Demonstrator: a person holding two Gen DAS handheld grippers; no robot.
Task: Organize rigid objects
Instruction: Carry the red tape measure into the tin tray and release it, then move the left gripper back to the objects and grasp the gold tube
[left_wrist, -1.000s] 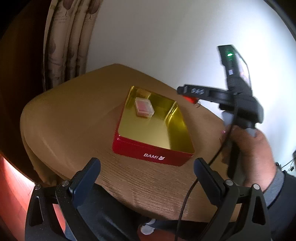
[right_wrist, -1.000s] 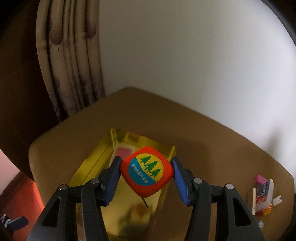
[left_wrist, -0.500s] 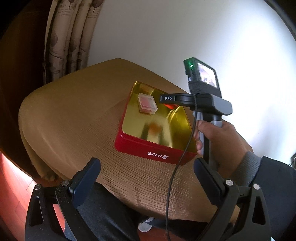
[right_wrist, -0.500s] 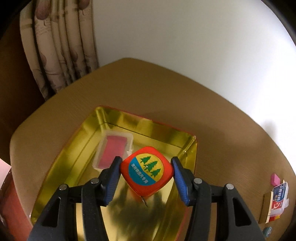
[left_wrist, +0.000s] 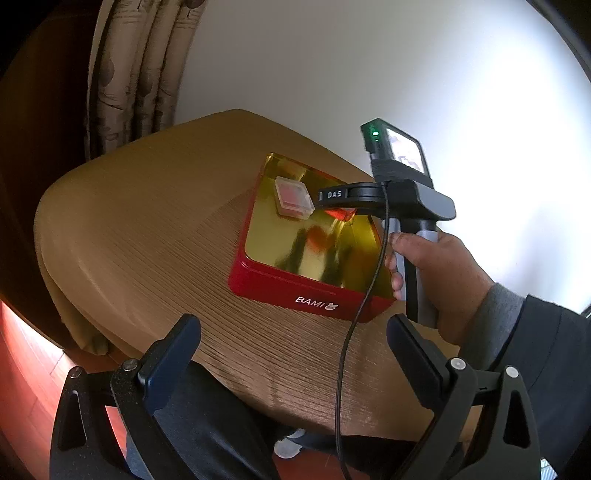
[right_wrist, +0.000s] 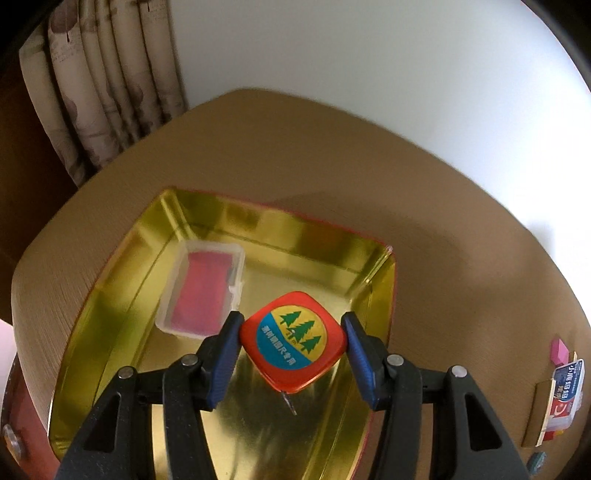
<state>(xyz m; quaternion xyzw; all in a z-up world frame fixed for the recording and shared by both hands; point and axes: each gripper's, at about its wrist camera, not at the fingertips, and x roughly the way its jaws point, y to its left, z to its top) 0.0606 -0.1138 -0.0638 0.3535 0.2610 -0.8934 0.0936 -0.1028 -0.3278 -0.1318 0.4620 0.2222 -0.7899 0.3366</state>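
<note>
A red tin (left_wrist: 314, 295) with a gold inside (right_wrist: 110, 332) sits on the brown table (left_wrist: 147, 229). A clear plastic case with a red insert (right_wrist: 203, 291) lies in the tin's far left corner; it also shows in the left wrist view (left_wrist: 293, 195). My right gripper (right_wrist: 291, 343) is shut on an orange tape measure (right_wrist: 293, 339) with a tree label, held low inside the tin, to the right of the case. From the left wrist view the tape measure (left_wrist: 338, 213) peeks out under the right gripper. My left gripper (left_wrist: 291, 350) is open and empty, above the table's near edge.
Small items lie at the table's right edge: a pink block (right_wrist: 559, 349), a blue and white packet (right_wrist: 567, 380) and a gold box (right_wrist: 537, 413). A curtain (right_wrist: 103, 85) hangs behind the table at left. A white wall (right_wrist: 369, 55) is behind.
My right gripper has carried the tape measure leftward over the tin and down into it, close beside the clear case. The left gripper has stayed open near the table's front edge.
</note>
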